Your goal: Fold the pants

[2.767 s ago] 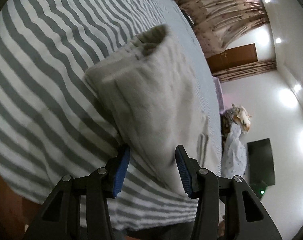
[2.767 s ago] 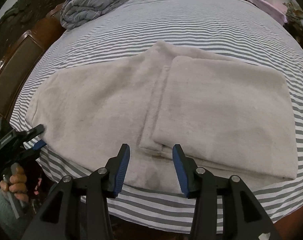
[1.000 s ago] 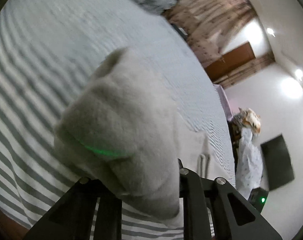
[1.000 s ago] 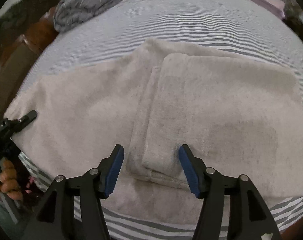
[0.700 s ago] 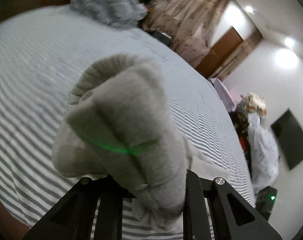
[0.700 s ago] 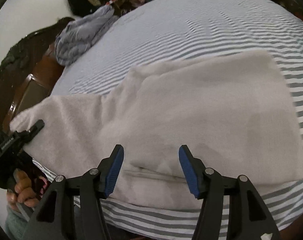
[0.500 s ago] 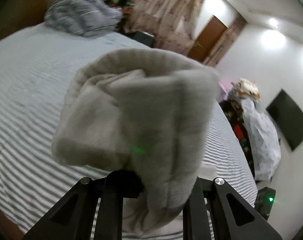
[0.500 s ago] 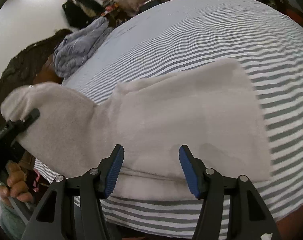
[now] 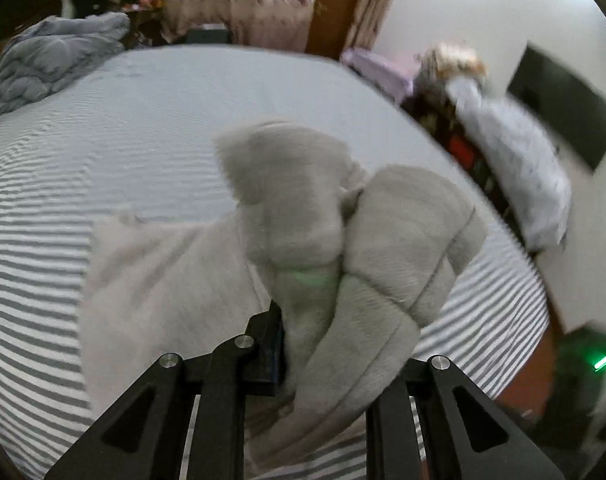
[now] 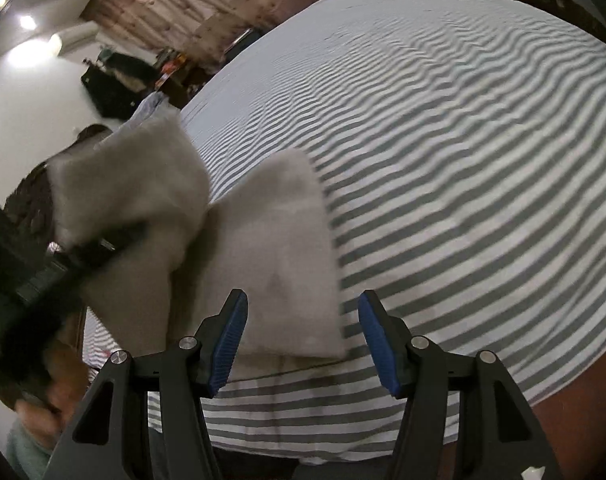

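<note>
The beige fleece pants (image 9: 175, 280) lie partly folded on the striped bed. My left gripper (image 9: 315, 344) is shut on one bunched end of the pants (image 9: 383, 248) and holds it lifted above the rest; the cloth hides its fingertips. In the right wrist view the left gripper (image 10: 83, 256) holds the raised end of the pants (image 10: 135, 184) at the left, above the folded stack (image 10: 279, 264). My right gripper (image 10: 301, 340) is open and empty, just above the near edge of the stack.
The grey and white striped bed sheet (image 10: 463, 160) spreads wide to the right. A crumpled grey quilt (image 9: 51, 60) lies at the far left of the bed. The bed's near edge (image 10: 563, 380) shows wood. A cluttered side area (image 9: 503, 132) stands beyond the bed.
My left gripper has closed on the end of the pants, lifted it and carried it over toward the folded stack. My right gripper has stayed open and swung its view to the right.
</note>
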{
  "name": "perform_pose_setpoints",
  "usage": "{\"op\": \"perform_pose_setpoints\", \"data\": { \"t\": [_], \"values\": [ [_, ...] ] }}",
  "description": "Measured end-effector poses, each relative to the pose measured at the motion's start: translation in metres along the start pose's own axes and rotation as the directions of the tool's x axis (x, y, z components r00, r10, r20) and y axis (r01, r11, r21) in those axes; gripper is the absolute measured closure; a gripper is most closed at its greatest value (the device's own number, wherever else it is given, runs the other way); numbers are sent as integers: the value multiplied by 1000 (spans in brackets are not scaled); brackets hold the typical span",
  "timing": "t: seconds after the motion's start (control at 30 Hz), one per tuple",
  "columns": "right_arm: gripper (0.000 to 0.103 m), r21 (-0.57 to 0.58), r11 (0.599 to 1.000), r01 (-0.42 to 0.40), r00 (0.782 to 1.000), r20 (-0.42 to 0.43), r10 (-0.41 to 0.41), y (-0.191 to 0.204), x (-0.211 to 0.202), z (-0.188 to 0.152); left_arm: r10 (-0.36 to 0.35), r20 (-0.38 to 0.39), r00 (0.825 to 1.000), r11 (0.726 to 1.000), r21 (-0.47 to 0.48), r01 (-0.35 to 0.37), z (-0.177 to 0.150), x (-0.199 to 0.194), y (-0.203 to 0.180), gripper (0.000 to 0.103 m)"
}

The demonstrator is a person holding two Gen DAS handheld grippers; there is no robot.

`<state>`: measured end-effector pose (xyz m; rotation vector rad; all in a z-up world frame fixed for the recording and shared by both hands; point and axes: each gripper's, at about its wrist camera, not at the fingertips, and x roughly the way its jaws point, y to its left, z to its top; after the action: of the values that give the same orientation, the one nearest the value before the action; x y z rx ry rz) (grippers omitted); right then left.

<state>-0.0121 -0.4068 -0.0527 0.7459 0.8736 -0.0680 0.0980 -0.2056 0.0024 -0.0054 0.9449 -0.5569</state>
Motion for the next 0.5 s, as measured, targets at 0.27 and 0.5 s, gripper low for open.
{"op": "perform_pose_setpoints", "data": {
  "t": [0.27,0.5],
  "values": [
    [47,54,998,-18,1000,13,18,-29,-5,3,120,-51,992,975,194,-108,-36,28,-42,67],
    [47,62,998,-29,999,21,27,-40,-11,1,-18,-90,996,988,151,31,-48,7,-28,49]
  ]
}}
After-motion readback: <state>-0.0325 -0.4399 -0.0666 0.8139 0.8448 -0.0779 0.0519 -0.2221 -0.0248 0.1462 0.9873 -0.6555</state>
